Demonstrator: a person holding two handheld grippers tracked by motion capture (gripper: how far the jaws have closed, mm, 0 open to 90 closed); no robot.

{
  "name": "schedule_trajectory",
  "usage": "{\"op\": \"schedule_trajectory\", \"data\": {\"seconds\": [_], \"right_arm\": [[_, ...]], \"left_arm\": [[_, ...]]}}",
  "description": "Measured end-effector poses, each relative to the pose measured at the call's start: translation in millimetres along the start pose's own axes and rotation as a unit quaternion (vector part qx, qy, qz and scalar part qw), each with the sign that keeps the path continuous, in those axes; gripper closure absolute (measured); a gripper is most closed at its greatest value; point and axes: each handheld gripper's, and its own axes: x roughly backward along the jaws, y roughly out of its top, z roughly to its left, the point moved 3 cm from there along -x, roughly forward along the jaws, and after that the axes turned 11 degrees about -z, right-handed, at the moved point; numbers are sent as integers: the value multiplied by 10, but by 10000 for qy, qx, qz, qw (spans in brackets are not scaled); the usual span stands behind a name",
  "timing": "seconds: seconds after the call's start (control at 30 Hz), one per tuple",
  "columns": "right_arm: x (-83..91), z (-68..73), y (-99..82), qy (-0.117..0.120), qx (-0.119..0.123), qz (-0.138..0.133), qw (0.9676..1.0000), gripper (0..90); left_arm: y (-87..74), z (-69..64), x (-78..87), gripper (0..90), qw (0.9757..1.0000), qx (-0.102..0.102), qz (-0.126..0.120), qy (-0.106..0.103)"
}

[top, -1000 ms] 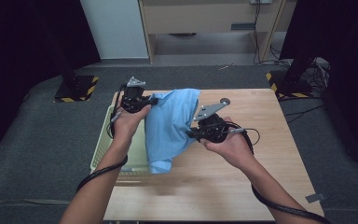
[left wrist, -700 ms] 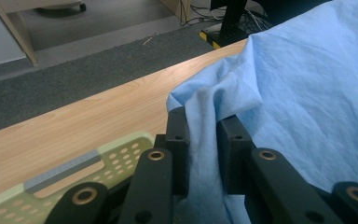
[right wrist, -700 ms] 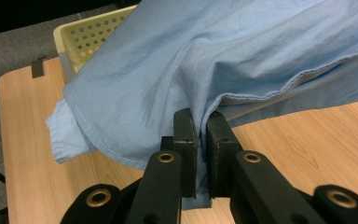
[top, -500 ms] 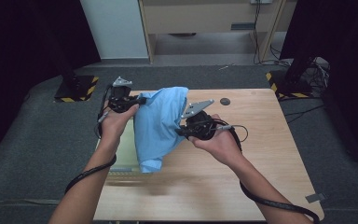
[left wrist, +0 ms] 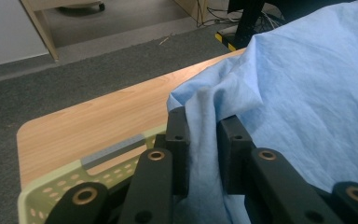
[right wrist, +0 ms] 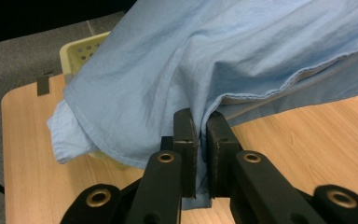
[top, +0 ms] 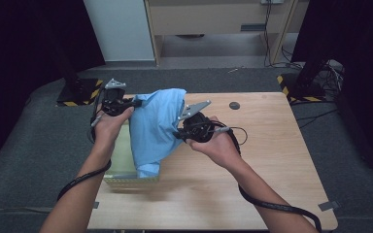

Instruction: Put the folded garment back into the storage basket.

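Cloth: a light blue cotton garment (top: 156, 127) is held up, hanging lengthwise over the pale green perforated plastic basket (top: 119, 160) at the counter's (top: 272, 145) left.
Left tool (left wrist: 203, 140): clamped on its left edge.
Right tool (right wrist: 201, 140): clamped on its right edge.

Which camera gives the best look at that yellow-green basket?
The high view: the basket sits at the table's left edge under the blue cloth. The left gripper view catches one perforated corner; the right gripper view, its rim behind the cloth.

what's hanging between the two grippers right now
The blue cloth spans the gap in the high view, pinched by the left gripper and the right gripper, sagging toward the green basket.
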Motion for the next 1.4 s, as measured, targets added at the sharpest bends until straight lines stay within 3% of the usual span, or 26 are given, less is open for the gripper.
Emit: {"op": "schedule_trajectory", "data": {"seconds": [0.47, 1.4], "right_arm": [[-261, 30, 105, 71, -21, -25, 10000, 845], [-688, 95, 110, 162, -114, 41, 9998, 843]], "left_arm": [[-1, 228, 93, 770, 9999, -33, -5, 142], [-226, 554, 123, 769, 9995, 124, -16, 306]]}}
